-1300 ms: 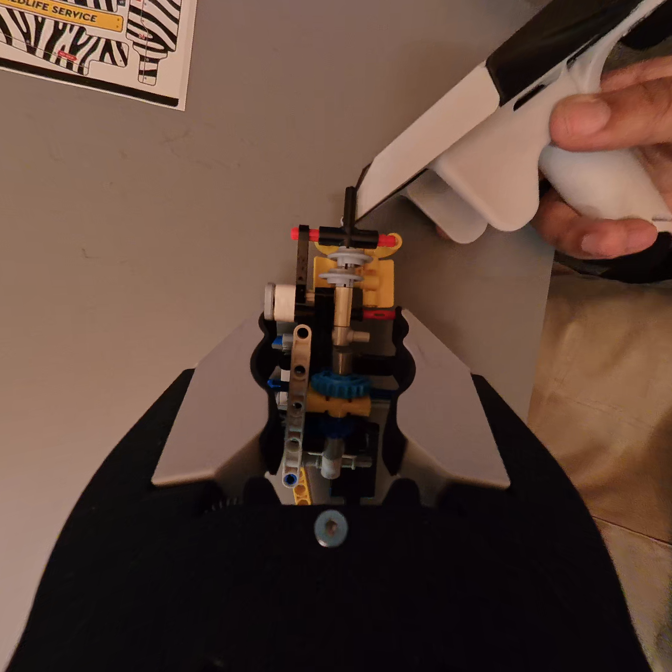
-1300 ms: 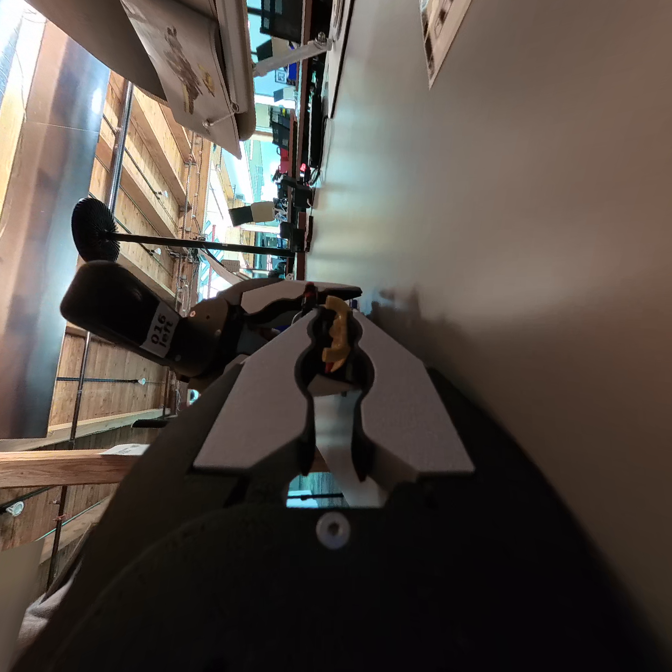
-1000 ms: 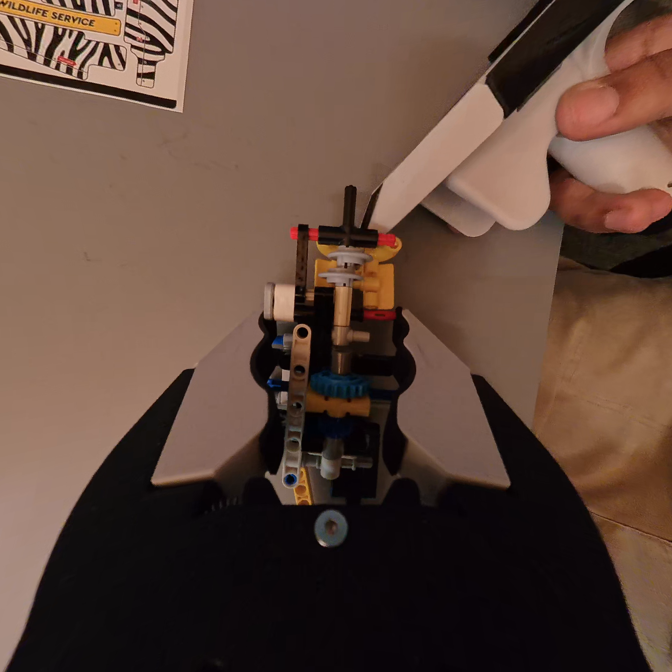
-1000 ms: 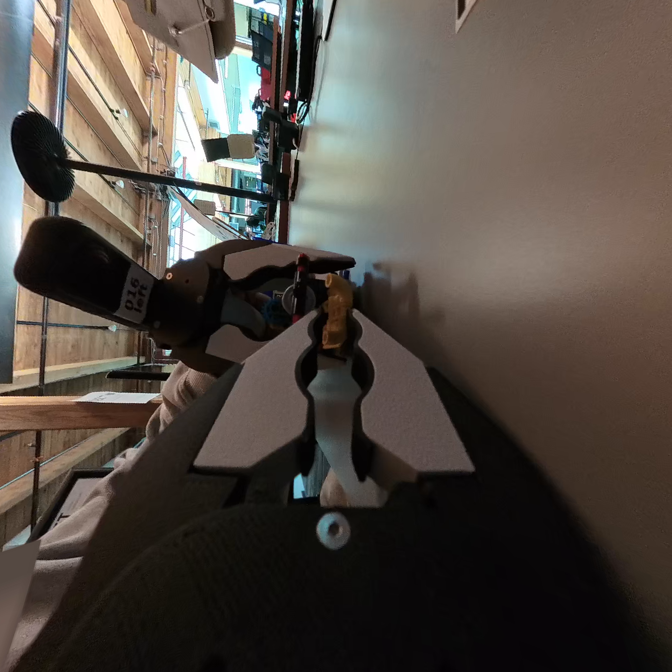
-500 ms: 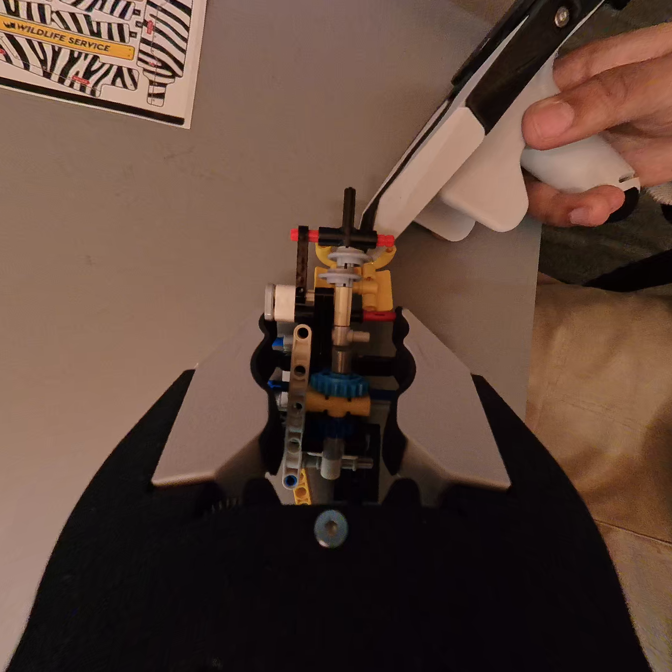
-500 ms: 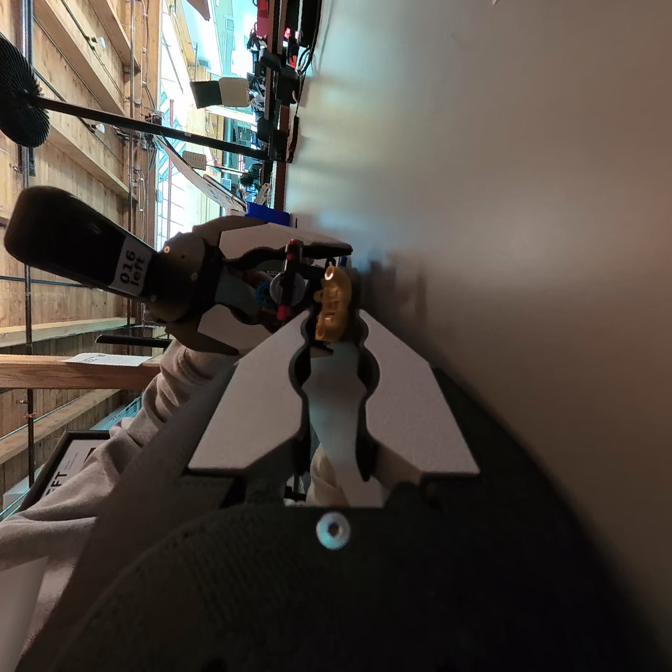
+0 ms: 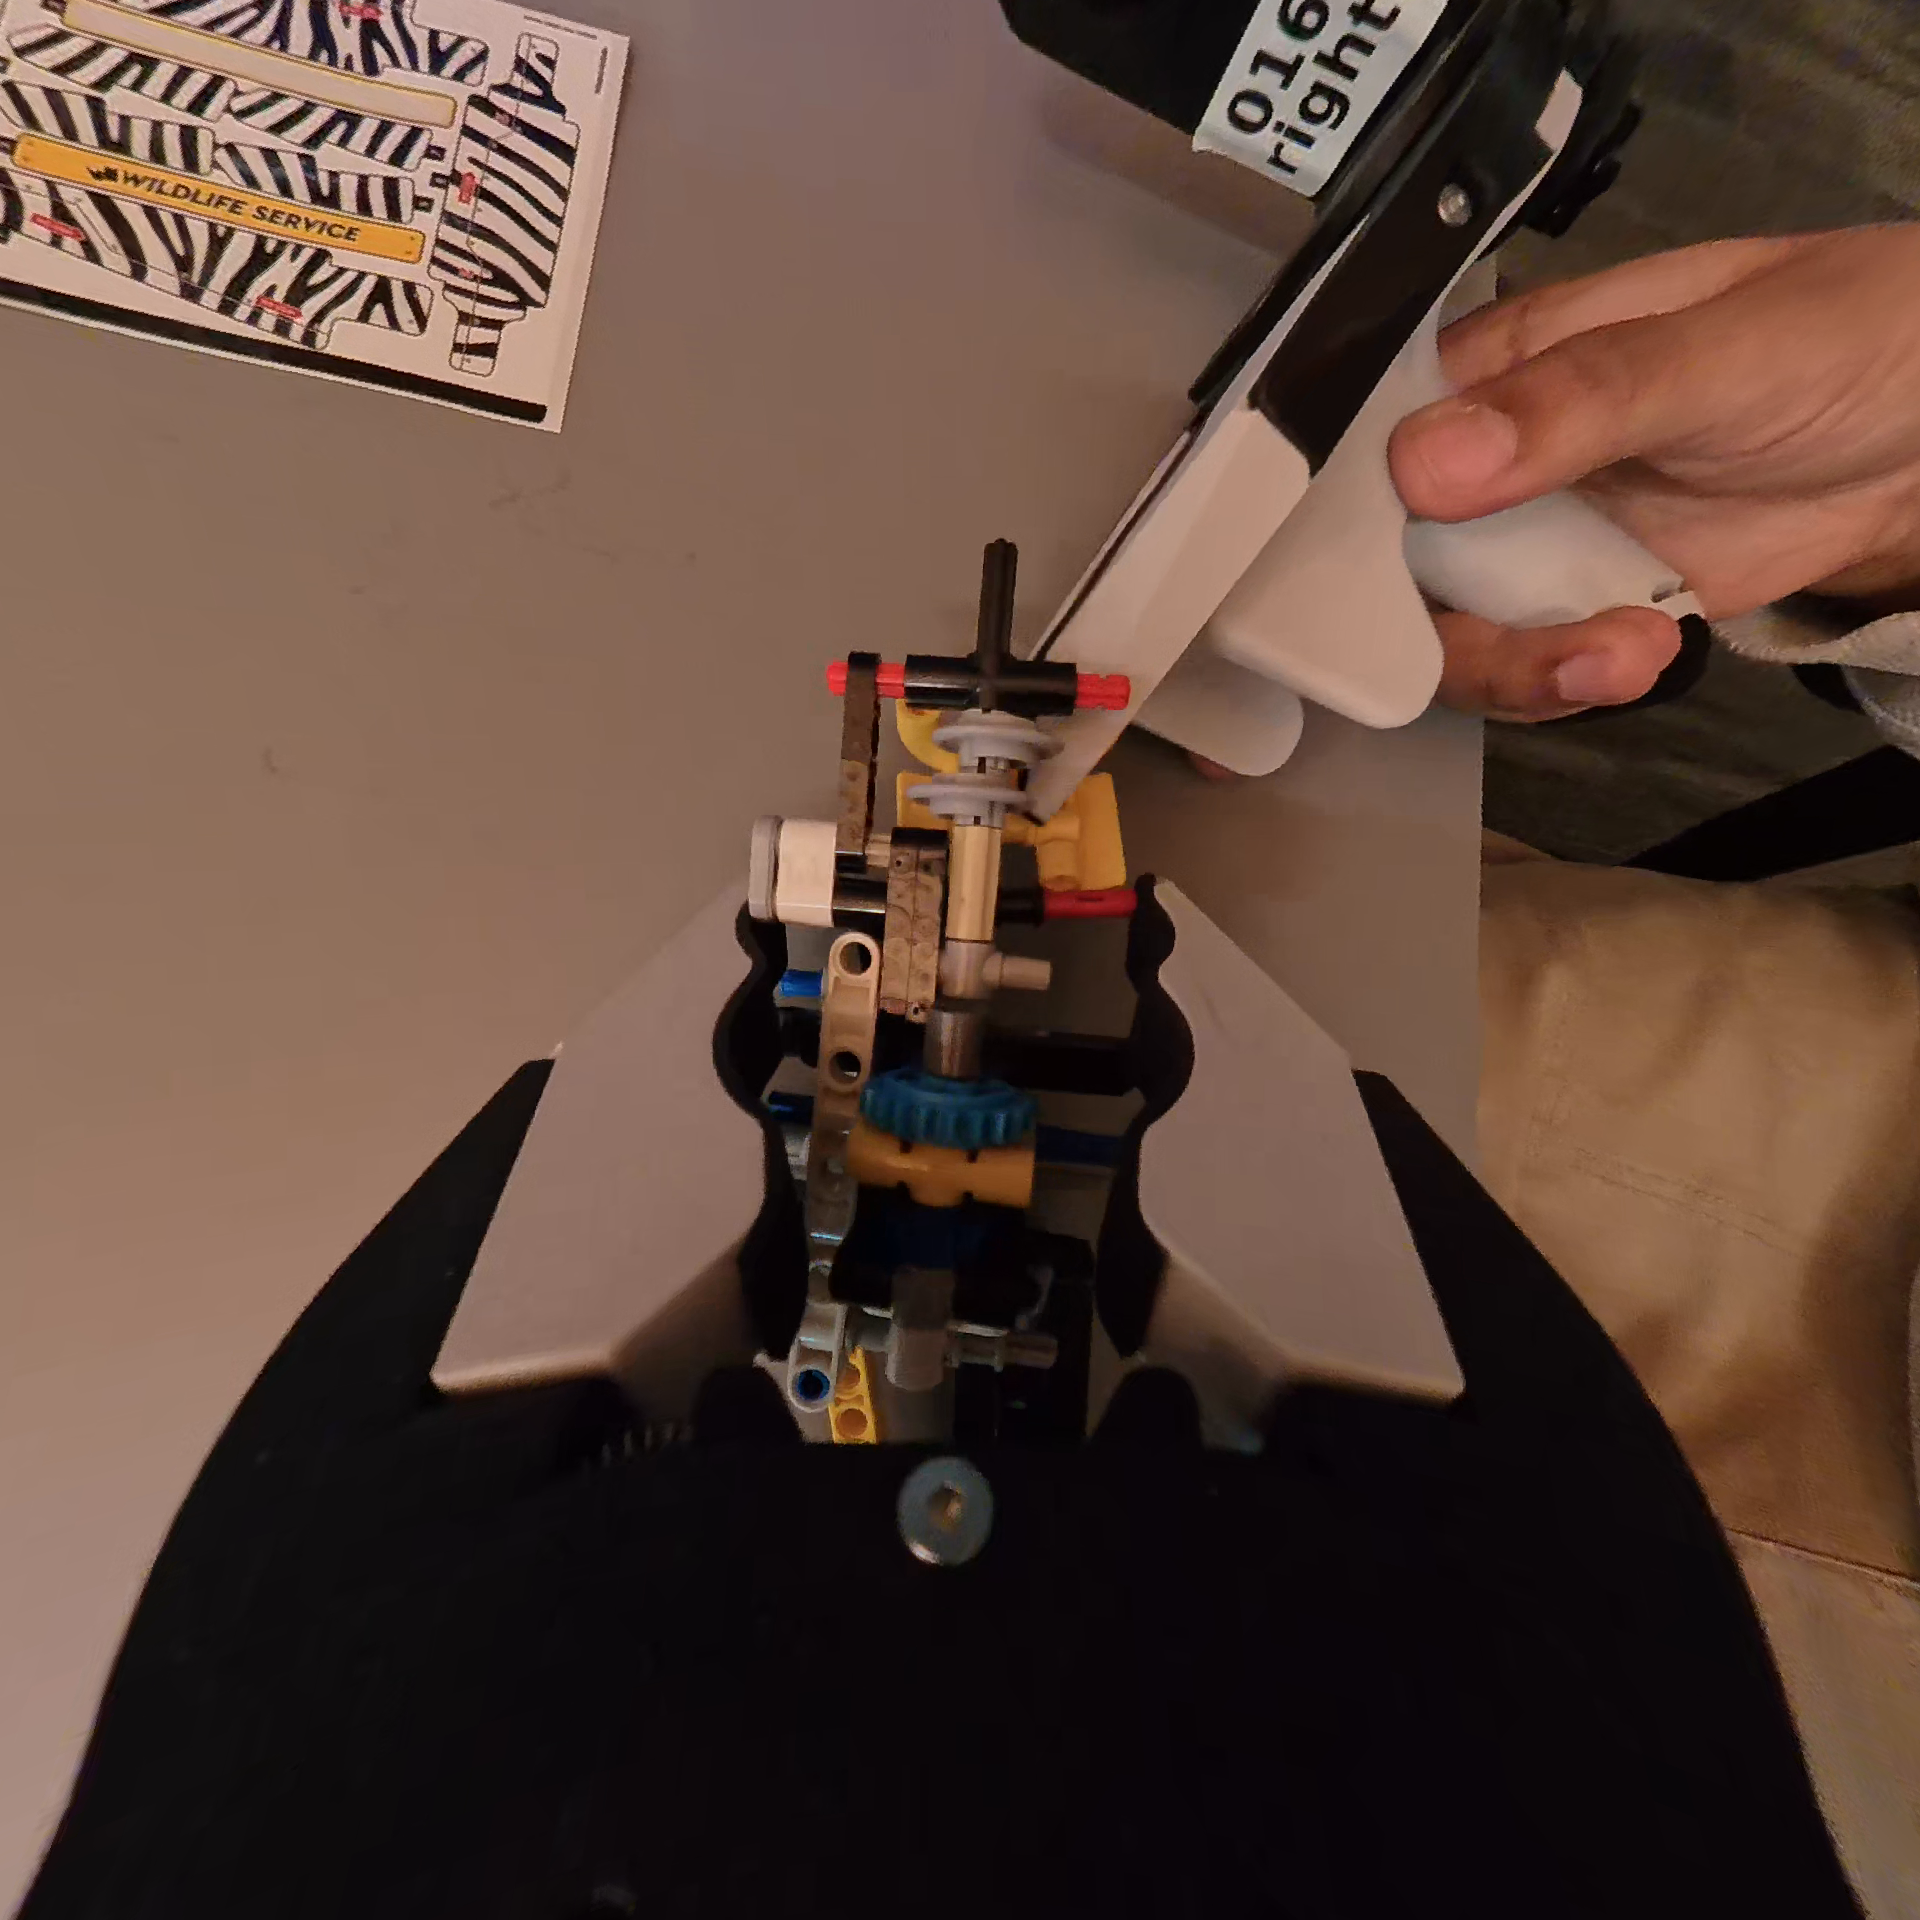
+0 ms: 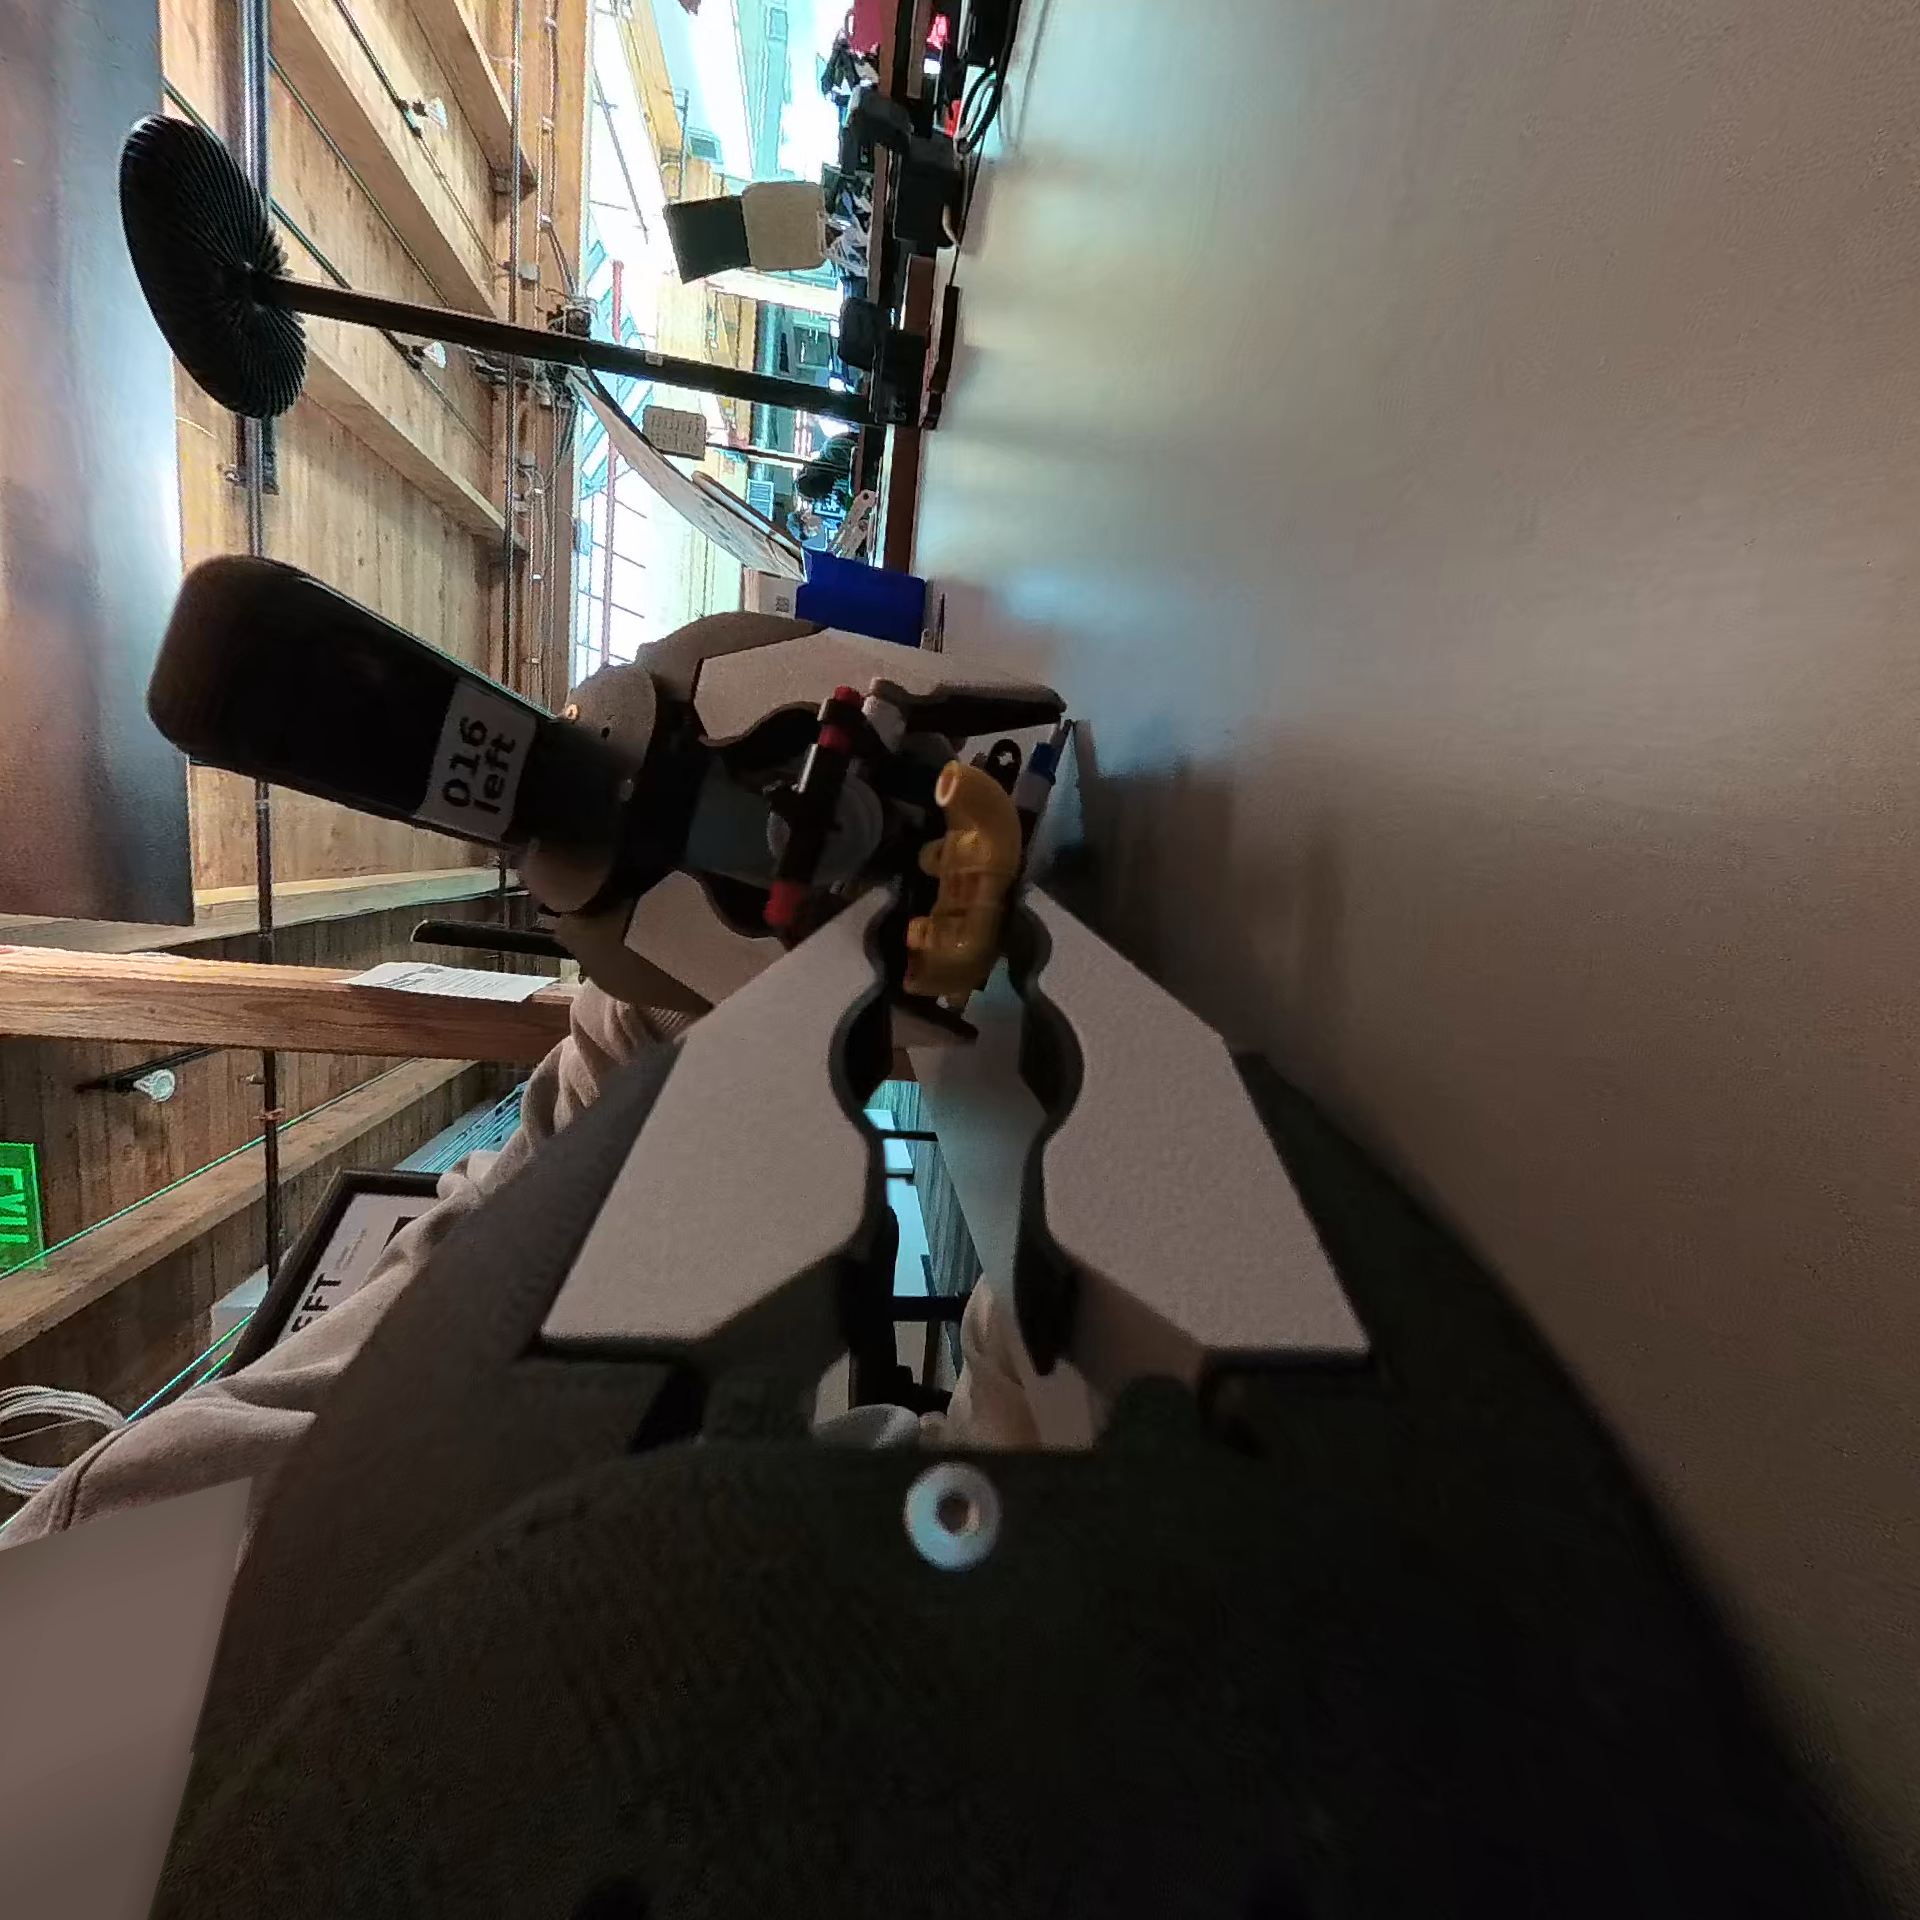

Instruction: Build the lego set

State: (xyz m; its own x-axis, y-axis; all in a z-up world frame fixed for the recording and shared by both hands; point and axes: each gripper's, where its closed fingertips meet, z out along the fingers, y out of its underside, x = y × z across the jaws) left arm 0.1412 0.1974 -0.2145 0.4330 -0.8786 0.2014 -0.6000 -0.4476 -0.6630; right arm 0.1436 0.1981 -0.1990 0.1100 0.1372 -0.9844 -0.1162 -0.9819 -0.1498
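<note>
My left gripper [image 7: 948, 899] is shut on a small lego assembly [image 7: 966, 997] of grey, black, blue and yellow parts. It holds the assembly just above the grey table [image 7: 416, 727], with a black cross axle [image 7: 995, 623] sticking out in front. My right gripper [image 8: 956, 904] is turned on its side. Its jaws stand narrow, one on each side of the yellow piece [image 8: 966, 862] at the assembly's front end. In the left wrist view its tip [image 7: 1055, 800] lies over that yellow piece [image 7: 1091, 831], next to the grey bushes [image 7: 987, 743]. A hand [image 7: 1662, 468] holds it.
A zebra-striped sticker sheet [image 7: 291, 187] lies at the table's far left. The table's edge runs down the right, with a person's beige trousers [image 7: 1714, 1247] beyond it. In the right wrist view a black stand with a round head [image 8: 208, 270] is far behind the table [image 8: 1455, 623]. My two grippers' fingertips are within a few centimetres of each other.
My right gripper has moved from beside the tip of the black axle down into the assembly's front end, onto the yellow piece. My left gripper still holds the assembly in the same way.
</note>
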